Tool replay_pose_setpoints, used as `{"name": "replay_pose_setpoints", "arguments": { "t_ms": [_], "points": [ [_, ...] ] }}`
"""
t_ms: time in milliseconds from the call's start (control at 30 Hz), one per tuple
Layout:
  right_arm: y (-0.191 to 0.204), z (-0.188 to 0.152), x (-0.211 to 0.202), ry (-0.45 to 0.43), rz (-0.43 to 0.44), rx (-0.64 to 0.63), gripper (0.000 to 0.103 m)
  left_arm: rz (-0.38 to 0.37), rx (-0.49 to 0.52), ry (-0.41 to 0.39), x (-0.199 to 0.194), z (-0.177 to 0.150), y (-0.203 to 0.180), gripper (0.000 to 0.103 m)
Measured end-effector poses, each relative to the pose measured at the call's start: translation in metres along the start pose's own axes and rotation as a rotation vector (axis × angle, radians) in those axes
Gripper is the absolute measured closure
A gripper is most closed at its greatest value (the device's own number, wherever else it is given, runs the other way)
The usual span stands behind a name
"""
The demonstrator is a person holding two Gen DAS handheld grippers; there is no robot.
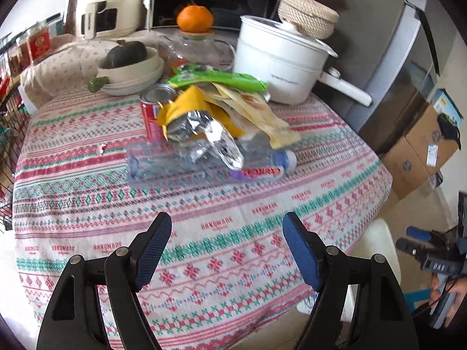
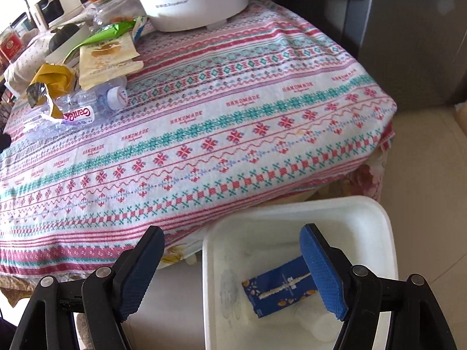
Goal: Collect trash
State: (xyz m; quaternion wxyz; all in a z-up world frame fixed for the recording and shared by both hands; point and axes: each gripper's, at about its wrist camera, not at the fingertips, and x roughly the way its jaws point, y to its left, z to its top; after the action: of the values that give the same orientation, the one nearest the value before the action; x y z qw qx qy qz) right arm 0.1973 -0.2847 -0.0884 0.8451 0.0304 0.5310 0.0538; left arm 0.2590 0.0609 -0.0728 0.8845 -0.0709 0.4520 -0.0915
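A trash pile lies mid-table. It holds a crushed clear bottle (image 1: 186,164) on its side, a red can (image 1: 151,110), a yellow foil wrapper (image 1: 189,116), a green wrapper (image 1: 217,78) and a beige pouch (image 1: 259,115). My left gripper (image 1: 227,221) hovers open over the cloth, short of the bottle, holding nothing. My right gripper (image 2: 232,233) is open and empty above a white bin (image 2: 292,208) beside the table. A blue carton (image 2: 277,290) lies in the bin. The right wrist view also shows the bottle (image 2: 81,108), yellow wrapper (image 2: 54,77) and pouch (image 2: 108,58) at far left.
A white pot (image 1: 277,58), an orange (image 1: 195,19) on a glass lid, and a bowl holding a dark squash (image 1: 128,61) stand behind the pile. Cardboard boxes (image 1: 417,157) sit on the floor at right. A wire rack (image 1: 8,134) flanks the table's left.
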Motion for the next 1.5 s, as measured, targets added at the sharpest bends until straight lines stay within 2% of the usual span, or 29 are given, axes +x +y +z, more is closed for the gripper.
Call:
{"name": "replay_pose_setpoints", "arguments": {
  "t_ms": [100, 167, 333, 467, 567, 600, 633, 667, 867, 1033, 1167, 1300, 1500],
  "points": [
    [0.011, 0.004, 0.006, 0.011, 0.002, -0.033, 0.023, 0.000, -0.058, -0.044, 0.008, 0.023, 0.023, 0.023],
    [0.018, 0.007, 0.008, 0.014, -0.003, -0.054, 0.023, 0.015, -0.069, -0.072, 0.016, 0.033, 0.033, 0.028],
    [0.025, 0.010, 0.016, 0.019, -0.037, -0.089, 0.023, 0.008, -0.088, -0.088, 0.046, 0.047, 0.052, 0.056],
    [0.028, 0.010, 0.023, 0.038, -0.049, -0.096, 0.023, -0.023, -0.108, -0.112, 0.062, 0.051, 0.059, 0.062],
    [0.028, 0.008, 0.028, 0.049, -0.056, -0.098, 0.023, -0.021, -0.130, -0.124, 0.068, 0.058, 0.063, 0.072],
    [0.028, 0.008, 0.029, 0.051, -0.059, -0.098, 0.023, -0.032, -0.146, -0.122, 0.071, 0.060, 0.065, 0.078],
    [0.028, 0.007, 0.030, 0.054, -0.060, -0.097, 0.023, -0.041, -0.160, -0.120, 0.073, 0.061, 0.066, 0.090],
    [0.028, 0.007, 0.031, 0.056, -0.062, -0.095, 0.023, -0.045, -0.169, -0.119, 0.074, 0.061, 0.067, 0.093],
    [0.028, 0.010, 0.031, 0.039, -0.078, -0.073, 0.023, -0.017, -0.155, -0.148, 0.052, 0.060, 0.060, 0.099],
    [0.045, 0.031, 0.019, -0.019, -0.069, -0.081, 0.023, 0.007, -0.145, -0.122, 0.015, 0.047, 0.055, 0.102],
    [0.076, 0.056, 0.019, -0.061, -0.051, -0.133, 0.022, 0.052, -0.139, -0.095, -0.016, 0.026, 0.051, 0.103],
    [0.116, 0.084, 0.031, -0.096, -0.031, -0.195, 0.022, 0.048, -0.151, -0.093, -0.042, 0.002, 0.051, 0.103],
    [0.172, 0.125, 0.065, -0.144, -0.024, -0.264, 0.022, 0.061, -0.163, -0.097, -0.050, -0.023, 0.061, 0.103]
  ]
}}
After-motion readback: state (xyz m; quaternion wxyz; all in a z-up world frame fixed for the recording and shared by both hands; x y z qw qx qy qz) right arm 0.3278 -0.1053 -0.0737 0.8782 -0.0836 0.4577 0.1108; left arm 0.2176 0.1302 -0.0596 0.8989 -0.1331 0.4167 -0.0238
